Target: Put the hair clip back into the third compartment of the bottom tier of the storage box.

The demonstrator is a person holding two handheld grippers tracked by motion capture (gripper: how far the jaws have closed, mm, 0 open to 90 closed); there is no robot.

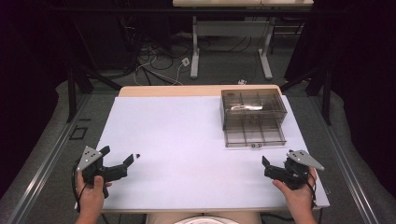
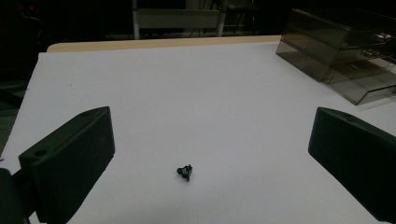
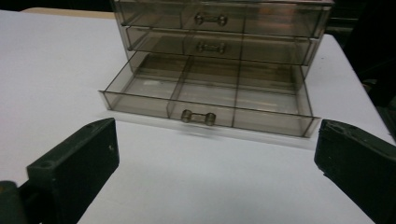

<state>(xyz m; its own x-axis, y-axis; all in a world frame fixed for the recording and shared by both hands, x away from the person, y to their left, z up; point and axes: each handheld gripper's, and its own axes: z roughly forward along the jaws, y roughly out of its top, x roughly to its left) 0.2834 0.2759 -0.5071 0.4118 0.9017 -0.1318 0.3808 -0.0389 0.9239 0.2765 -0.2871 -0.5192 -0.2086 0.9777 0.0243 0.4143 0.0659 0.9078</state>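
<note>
Hovering left gripper wide | small black piece, maybe clip | table edge near

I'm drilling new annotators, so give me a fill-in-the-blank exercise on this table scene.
1. The drawer unit has its ____ drawer pulled out.
2. Between the jaws of the left gripper a small ____ part lies on the white table.
3. The jaws of the right gripper stand ____.

Missing words: bottom; black; open
</note>
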